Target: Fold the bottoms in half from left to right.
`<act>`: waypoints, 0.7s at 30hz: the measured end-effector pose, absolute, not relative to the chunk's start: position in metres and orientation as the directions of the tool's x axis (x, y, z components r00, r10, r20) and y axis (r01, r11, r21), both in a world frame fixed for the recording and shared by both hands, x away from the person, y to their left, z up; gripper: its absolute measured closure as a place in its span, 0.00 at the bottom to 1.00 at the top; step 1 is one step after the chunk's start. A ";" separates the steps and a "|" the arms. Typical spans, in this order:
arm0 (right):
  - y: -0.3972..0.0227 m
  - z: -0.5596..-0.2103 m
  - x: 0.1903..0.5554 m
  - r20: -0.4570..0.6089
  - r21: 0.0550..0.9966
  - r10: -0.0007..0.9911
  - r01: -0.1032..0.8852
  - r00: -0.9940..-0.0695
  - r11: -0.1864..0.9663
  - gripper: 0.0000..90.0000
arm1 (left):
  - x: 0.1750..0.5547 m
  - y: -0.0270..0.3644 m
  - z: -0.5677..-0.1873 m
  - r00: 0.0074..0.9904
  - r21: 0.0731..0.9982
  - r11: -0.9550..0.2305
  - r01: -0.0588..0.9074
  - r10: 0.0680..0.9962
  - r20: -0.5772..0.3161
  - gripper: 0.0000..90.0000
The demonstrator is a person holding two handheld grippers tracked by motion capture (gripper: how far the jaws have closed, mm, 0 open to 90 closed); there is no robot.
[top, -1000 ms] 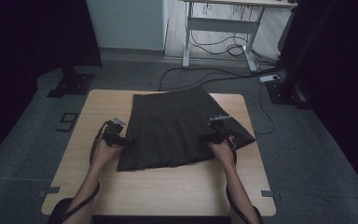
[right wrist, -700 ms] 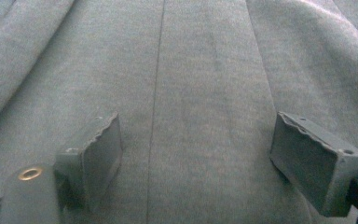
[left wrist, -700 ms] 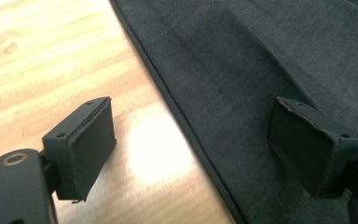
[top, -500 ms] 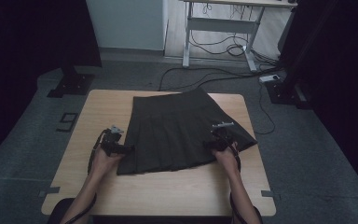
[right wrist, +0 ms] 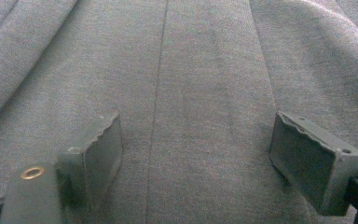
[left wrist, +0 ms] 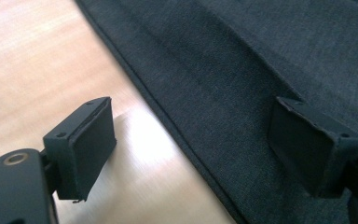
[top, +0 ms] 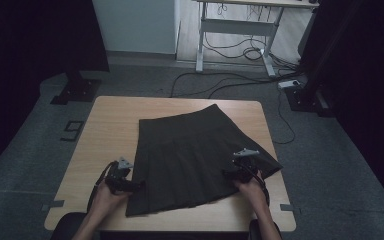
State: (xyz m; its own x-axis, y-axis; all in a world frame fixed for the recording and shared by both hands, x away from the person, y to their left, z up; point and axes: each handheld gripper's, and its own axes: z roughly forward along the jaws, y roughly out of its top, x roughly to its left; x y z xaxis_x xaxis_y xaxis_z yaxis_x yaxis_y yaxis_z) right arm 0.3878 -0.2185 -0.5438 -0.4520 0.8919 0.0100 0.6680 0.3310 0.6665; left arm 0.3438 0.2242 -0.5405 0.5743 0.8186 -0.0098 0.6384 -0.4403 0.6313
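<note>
Left gripper point(top: 134, 185) sits at the near left side of the dark pleated skirt point(top: 195, 155), jaws spread wide, nothing clamped. From the left gripper view point(left wrist: 191, 144) one jaw hangs over bare wood and the other over the cloth, with the skirt's side edge point(left wrist: 168, 116) running between them; whether the pads touch the fabric I cannot tell. Right gripper point(top: 228, 173) is over the skirt's near right part, released too, jaws apart. Its jaws have just been closing a little, with flat cloth under the gap and nothing pinched. In the right gripper view point(right wrist: 196, 154) both jaws stand over grey fabric, and a pleat line point(right wrist: 156, 116) runs up between them. Skirt lies flat on the light wooden table point(top: 110, 125), roughly centered, waistband toward the far side, hem toward the person, right hem corner point(top: 275, 165) reaching close to the table's right edge. Person's left hand point(top: 107, 197) and right hand point(top: 250, 187) hold the grippers, forearms coming in from the near edge. Past the table: grey floor, loose black cables point(top: 220, 85), white desk frame point(top: 240, 30), dark stand base point(top: 75, 92) at left.
</note>
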 end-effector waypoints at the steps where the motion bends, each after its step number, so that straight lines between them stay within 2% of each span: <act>1: -0.219 -0.544 0.388 0.010 0.667 0.892 0.668 -0.452 0.331 0.19 | 0.339 0.224 -0.540 0.579 0.629 -0.446 0.637 0.815 -0.009 0.16; 9: -0.225 -0.545 0.353 0.010 0.674 0.884 0.657 -0.468 0.340 0.19 | 0.309 0.223 -0.542 0.622 0.640 -0.472 0.606 0.783 -0.011 0.16; 15: -0.227 -0.547 0.351 0.013 0.690 0.882 0.643 -0.470 0.333 0.18 | 0.322 0.229 -0.536 0.653 0.645 -0.470 0.603 0.755 -0.060 0.15; 21: -0.228 -0.548 0.350 0.018 0.705 0.881 0.631 -0.474 0.325 0.18 | 0.359 0.240 -0.518 0.618 0.677 -0.444 0.587 0.786 -0.020 0.12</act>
